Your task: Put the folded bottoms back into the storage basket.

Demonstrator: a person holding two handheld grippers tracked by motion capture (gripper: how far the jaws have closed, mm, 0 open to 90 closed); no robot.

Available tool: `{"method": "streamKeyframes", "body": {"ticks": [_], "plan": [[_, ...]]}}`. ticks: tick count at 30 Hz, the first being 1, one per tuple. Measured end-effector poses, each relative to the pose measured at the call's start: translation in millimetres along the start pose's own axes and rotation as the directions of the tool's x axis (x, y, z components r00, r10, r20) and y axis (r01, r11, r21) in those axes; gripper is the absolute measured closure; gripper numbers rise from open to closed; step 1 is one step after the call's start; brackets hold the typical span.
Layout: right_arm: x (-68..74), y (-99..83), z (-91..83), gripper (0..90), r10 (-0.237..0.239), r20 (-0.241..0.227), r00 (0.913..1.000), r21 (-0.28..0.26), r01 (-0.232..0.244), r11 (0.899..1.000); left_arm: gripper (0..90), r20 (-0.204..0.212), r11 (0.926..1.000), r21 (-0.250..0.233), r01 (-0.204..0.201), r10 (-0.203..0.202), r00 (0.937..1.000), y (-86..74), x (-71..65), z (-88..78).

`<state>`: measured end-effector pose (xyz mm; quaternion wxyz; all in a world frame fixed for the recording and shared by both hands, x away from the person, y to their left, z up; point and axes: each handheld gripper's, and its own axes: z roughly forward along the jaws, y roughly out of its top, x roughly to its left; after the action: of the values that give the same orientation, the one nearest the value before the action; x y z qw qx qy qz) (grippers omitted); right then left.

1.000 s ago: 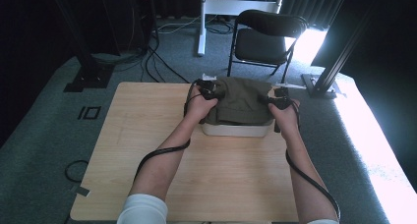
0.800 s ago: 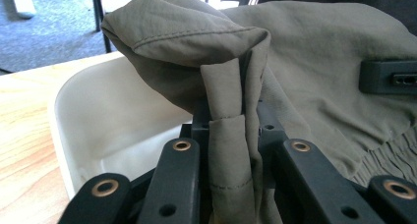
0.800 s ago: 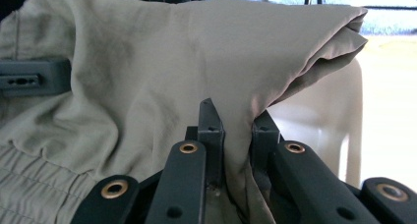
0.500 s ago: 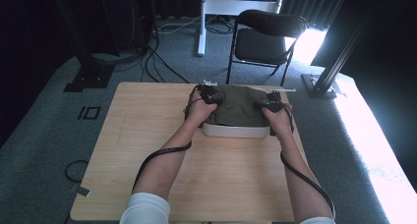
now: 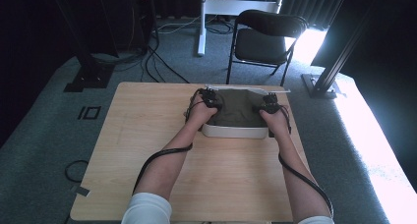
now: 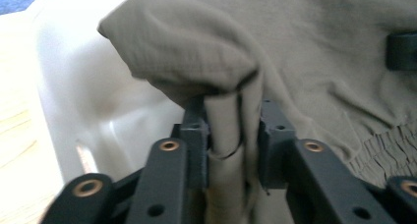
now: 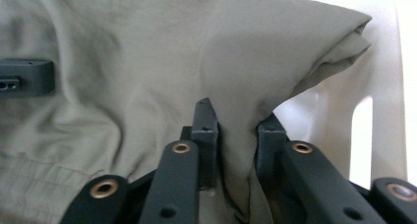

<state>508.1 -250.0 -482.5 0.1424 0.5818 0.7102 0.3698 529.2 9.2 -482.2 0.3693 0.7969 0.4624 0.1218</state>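
Gripping a fold of olive-green garment [image 6: 314, 52], the left gripper [image 6: 233, 135] has the cloth between its two black jaws; those jaws have just been easing apart, though the pads look to be touching the fabric yet. Right gripper [image 7: 236, 135]: same condition, a fold pinched between its jaws, jaws lately widening.

Garment location: bunched inside the white plastic tub [image 5: 231, 131], which sits at the far right part of the wooden table [image 5: 147, 135].

Key relation: cloth's long axis runs across the tub from left wall to right wall, one gripper at each end, left gripper [image 5: 210, 97] and right gripper [image 5: 269, 102] equally near. Judged next: release downward, withdraw upward.
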Motion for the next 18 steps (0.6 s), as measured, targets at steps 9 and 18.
{"method": "streamKeyframes", "body": {"ticks": [9, 18], "plan": [[4.9, 3.0, -5.2, 56.2, -0.081, 0.060, 0.9949, -0.020, 0.083, 0.996, 65.1, 0.018, 0.9982, -0.049, 0.033, -0.033, 0.9993, -0.6, 1.1, -8.0], [11.3, 12.0, -28.8, 29.1, -0.057, -0.003, 0.9984, -0.147, 0.056, 0.988, 30.8, 0.060, 0.9879, -0.153, -0.024, 0.033, 0.9976, -2.7, -0.4, -29.2]]}}
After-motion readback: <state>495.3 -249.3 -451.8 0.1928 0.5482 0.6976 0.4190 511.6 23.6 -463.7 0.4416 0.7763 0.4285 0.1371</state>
